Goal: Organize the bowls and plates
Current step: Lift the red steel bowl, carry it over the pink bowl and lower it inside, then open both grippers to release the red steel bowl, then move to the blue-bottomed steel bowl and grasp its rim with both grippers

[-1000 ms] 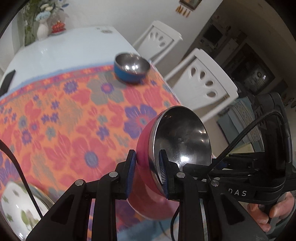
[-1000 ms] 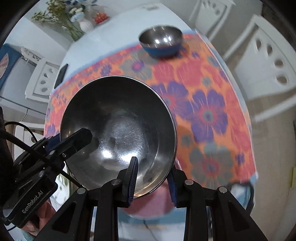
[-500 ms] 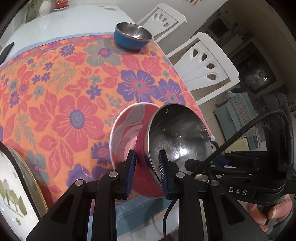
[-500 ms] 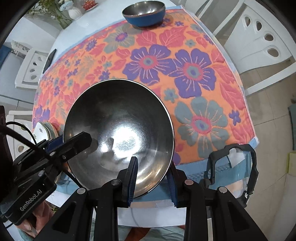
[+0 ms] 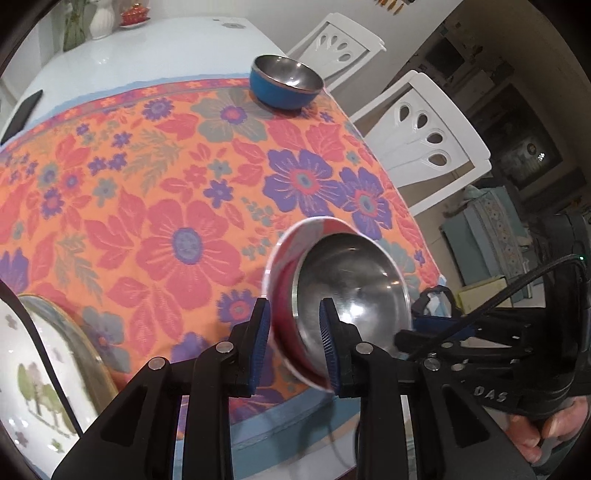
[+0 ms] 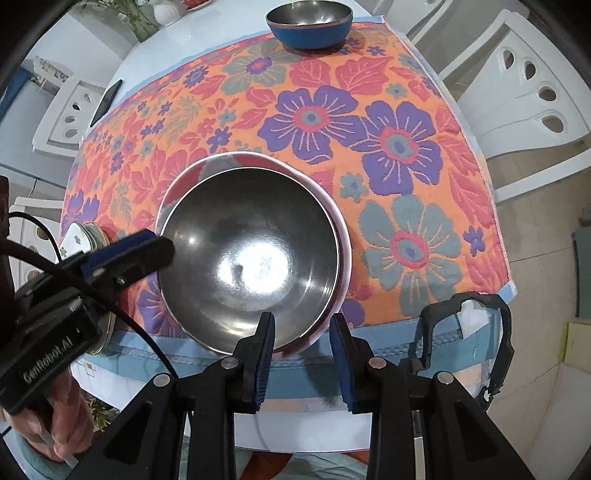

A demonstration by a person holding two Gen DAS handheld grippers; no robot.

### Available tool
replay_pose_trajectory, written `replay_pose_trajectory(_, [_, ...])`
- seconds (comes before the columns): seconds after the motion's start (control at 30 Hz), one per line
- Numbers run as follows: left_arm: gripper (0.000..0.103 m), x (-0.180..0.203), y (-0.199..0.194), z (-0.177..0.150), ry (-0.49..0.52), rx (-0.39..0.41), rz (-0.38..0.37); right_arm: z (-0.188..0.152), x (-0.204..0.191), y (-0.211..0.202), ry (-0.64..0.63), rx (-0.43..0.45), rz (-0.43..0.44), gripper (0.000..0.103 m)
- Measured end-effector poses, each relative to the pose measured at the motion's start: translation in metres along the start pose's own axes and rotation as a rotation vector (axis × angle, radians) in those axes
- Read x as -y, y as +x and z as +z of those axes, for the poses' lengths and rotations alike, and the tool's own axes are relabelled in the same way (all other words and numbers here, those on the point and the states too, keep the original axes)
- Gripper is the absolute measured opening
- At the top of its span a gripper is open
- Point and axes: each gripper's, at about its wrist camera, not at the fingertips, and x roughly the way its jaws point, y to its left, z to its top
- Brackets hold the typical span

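Observation:
A red bowl with a steel inside (image 5: 351,288) (image 6: 251,254) is held above the near edge of the flowered tablecloth (image 5: 166,192) (image 6: 388,147). My left gripper (image 5: 293,350) is shut on its rim, one finger inside and one outside. My right gripper (image 6: 303,343) is also shut on the rim, from the near side. The left gripper's fingertip (image 6: 144,247) shows at the bowl's left rim in the right wrist view. A blue bowl with a steel inside (image 5: 284,86) (image 6: 310,26) stands upright at the cloth's far edge.
A stack of white patterned plates (image 5: 40,369) (image 6: 83,236) sits at the near left of the table. A dark phone (image 5: 20,116) lies far left. White chairs (image 5: 424,122) (image 6: 524,99) stand along the right side. A vase (image 5: 101,20) stands at the far end.
The red bowl, held by both grippers, has come lower and farther over the cloth's near edge. The plates at the left show more in the left wrist view.

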Motion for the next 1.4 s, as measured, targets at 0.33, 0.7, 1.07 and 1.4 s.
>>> replay_pose_trajectory(0.33, [0.025,0.001,0.015,-0.011,0.013,-0.042,0.019,-0.002,0.0,-0.003,-0.013,0.003,0.006,0.03])
replay_pose_trajectory(0.7, [0.025,0.002,0.003,0.005,0.005,-0.006,0.03,0.007,0.001,-0.019,-0.007,0.031,0.027,0.03])
replay_pose_trajectory(1.07, [0.025,0.02,-0.023,0.056,0.053,0.089,0.052,0.035,0.008,-0.049,0.038,0.088,0.113,0.03])
replay_pose_trajectory(1.4, [0.025,0.024,-0.032,0.119,0.068,0.145,0.043,0.08,0.014,-0.073,0.088,0.169,0.14,0.031])
